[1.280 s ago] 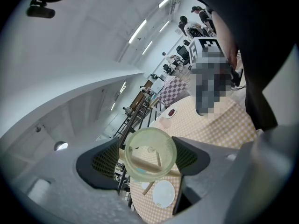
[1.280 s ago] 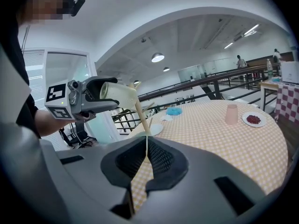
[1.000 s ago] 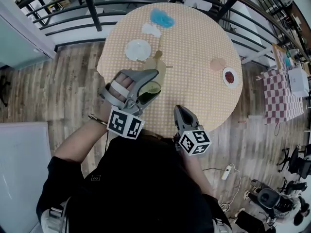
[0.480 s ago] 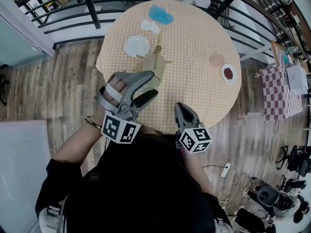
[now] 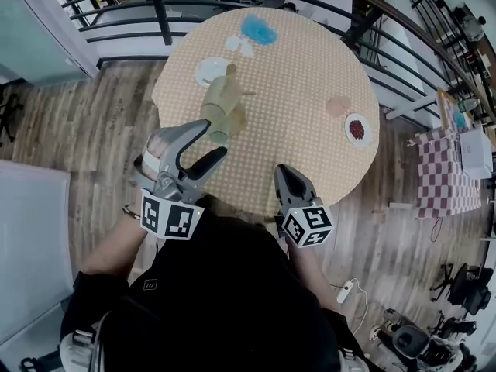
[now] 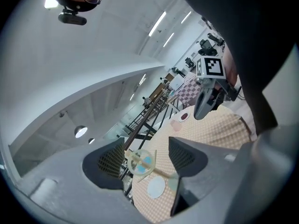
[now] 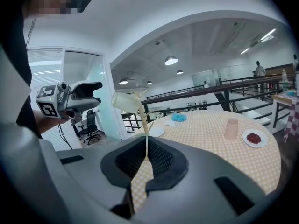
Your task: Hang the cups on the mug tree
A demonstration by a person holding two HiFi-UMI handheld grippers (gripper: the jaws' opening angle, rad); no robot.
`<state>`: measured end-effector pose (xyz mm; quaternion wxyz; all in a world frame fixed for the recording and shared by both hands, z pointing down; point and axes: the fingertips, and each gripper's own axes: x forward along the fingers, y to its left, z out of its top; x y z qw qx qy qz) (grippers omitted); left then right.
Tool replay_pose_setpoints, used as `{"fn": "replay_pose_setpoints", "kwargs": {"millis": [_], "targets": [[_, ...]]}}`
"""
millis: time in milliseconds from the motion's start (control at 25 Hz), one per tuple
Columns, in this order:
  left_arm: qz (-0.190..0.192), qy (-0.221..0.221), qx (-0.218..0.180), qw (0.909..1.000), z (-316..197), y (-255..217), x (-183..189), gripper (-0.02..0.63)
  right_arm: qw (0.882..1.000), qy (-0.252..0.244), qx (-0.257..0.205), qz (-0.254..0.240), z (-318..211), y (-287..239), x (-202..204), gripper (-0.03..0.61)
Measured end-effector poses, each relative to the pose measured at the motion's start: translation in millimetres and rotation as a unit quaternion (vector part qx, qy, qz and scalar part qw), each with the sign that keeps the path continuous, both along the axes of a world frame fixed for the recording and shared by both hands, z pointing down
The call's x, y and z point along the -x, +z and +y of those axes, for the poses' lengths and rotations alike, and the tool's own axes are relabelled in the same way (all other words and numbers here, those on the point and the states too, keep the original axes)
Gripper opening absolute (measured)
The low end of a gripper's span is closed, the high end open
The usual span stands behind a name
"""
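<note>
Table (image 5: 310, 153), round, tan-checked, on plank floor (image 5: 85, 130) beside black railing (image 5: 159, 10)

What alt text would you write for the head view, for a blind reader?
Seen from above, two hand-held grippers reach the near edge of a round checked table: the left gripper open and empty, its jaws just having closed slightly, the right gripper shut. A pale cup hangs on the mug tree ahead.

tan checked tablecloth (image 5: 310, 76), blue cloth (image 5: 259, 29), cream cup (image 7: 125, 101)
</note>
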<state>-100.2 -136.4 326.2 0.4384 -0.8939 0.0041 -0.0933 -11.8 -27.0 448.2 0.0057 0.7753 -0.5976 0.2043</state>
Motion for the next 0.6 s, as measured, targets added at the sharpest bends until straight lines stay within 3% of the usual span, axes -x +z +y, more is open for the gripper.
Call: {"fn": "replay_pose_setpoints", "kwargs": {"millis": [80,160,280,360,480,600], "targets": [[-0.004,-0.007,0.012,0.9999,24,3,-4,0.255,1.000,-0.009,-0.003,0.003,20,0,-6,0.021],[-0.009,-0.008,0.050,0.9987,51,7,-8,0.204,1.000,-0.015,-0.007,0.000,43,0,-11,0.023],[-0.007,0.004,0.170,0.9853,93,8,-16,0.124,1.000,-0.024,-0.014,-0.008,80,-2,-19,0.023],[0.011,0.012,0.252,0.9675,117,4,-23,0.078,0.999,-0.029,-0.019,-0.012,102,-3,-25,0.021],[0.025,-0.004,0.374,0.9270,145,3,-31,0.040,0.999,-0.038,-0.027,-0.018,132,-5,-32,0.021],[0.027,0.003,0.432,0.9015,168,-1,-36,0.008,0.998,-0.048,-0.038,-0.019,151,-16,-32,0.021]]}}
